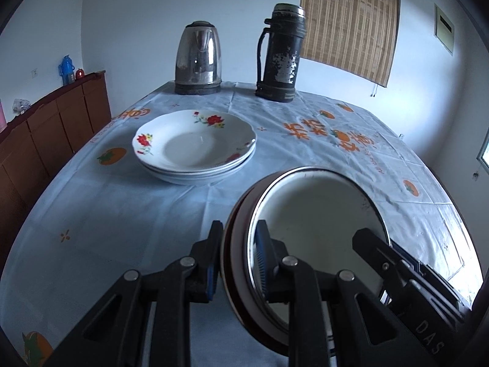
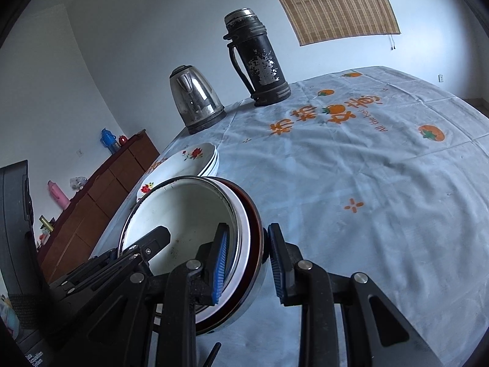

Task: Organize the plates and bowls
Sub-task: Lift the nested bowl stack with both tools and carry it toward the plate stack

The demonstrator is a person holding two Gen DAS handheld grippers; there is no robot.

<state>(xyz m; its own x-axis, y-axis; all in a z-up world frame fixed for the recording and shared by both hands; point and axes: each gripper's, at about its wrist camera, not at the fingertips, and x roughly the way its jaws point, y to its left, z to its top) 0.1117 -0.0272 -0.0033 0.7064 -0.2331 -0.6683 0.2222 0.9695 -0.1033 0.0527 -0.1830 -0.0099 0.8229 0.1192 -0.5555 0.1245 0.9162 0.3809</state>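
Both grippers grip one stack of bowls (image 1: pixel 318 211) from opposite sides. Left gripper (image 1: pixel 237 260) jaws narrow, clamped over the stack's rim on its left side: one blue pad outside on the dark red wall, the other inside the white top bowl. Right gripper (image 2: pixel 249 263) same on the right rim, jaws narrow, one pad inside, one outside against the metal wall. Stack sits toward the near edge of the tabletop (image 1: pixel 122 208); whether it rests on the cloth or is lifted, cannot tell. Top bowl white inside with metal rim, dark red bowl nested under it.

Stack of flowered plates (image 1: pixel 195 146) lies further in, near the left edge, apart from the bowls. Kettle (image 1: pixel 198 58) and black thermos (image 1: pixel 279 52) stand upright along the far edge, side by side, not touching. Brown cabinet (image 1: pixel 61 122) beyond the left edge.
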